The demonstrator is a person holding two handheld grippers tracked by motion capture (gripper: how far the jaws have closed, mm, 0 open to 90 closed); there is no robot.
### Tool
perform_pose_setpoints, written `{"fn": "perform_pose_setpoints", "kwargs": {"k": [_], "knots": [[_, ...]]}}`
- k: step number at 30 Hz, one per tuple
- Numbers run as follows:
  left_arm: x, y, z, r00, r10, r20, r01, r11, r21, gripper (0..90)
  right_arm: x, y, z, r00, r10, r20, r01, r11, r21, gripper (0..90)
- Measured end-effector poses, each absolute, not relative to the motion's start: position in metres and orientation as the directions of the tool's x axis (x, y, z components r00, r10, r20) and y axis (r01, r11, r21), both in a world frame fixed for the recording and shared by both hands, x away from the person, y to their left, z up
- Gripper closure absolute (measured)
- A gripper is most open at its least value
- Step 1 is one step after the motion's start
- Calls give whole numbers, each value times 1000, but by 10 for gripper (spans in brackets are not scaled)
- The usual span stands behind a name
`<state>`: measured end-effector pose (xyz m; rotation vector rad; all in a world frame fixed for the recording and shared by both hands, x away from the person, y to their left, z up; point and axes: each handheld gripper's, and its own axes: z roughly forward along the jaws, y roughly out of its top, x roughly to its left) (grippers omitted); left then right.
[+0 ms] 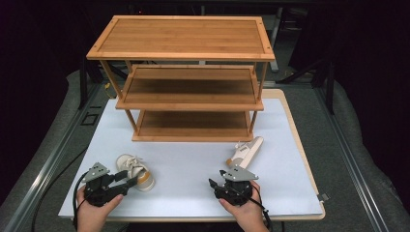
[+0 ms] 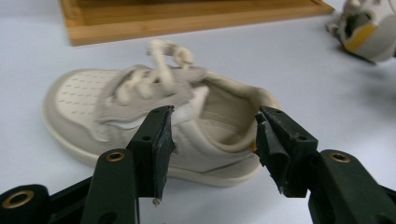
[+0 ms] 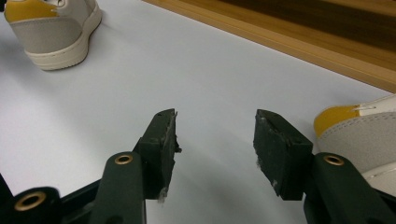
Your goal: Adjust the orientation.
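Observation:
A small beige lace-up shoe stands upright on the white tabletop at the front left. My left gripper is open right beside it, its jaws level with the shoe's side and heel opening, and I cannot tell if they touch. The matching shoe, with a yellow heel patch, lies on the right. My right gripper is open over bare tabletop, just in front and to the left of that shoe, holding nothing.
A three-tier bamboo shelf stands at the back centre, all its boards bare; its base lies beyond both shoes. The left shoe appears far off in the right gripper view, the right shoe in the left one.

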<state>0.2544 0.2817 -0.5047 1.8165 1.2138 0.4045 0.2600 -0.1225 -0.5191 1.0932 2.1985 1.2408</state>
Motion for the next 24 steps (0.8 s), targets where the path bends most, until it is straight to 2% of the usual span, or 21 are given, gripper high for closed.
{"fn": "perform_pose_setpoints", "kwargs": {"k": [7, 12, 15, 20, 24], "knots": [[262, 278, -507, 417, 894, -165, 582, -123, 804, 446, 260, -122, -519, -623, 781, 43, 440, 305, 845, 488], [266, 276, -507, 395, 914, -86, 577, -174, 798, 477, 261, -123, -520, -625, 779, 47, 443, 305, 843, 487], [265, 286, -509, 384, 913, -139, 601, -133, 788, 468, 261, -124, -519, -620, 784, 46, 444, 301, 844, 487], [265, 297, -508, 351, 929, -114, 611, -135, 780, 488, 262, -125, -519, -619, 784, 55, 447, 294, 845, 487], [271, 303, -514, 357, 921, -158, 636, -116, 763, 560, 262, -125, -519, -620, 782, 55, 447, 295, 845, 486]]}}
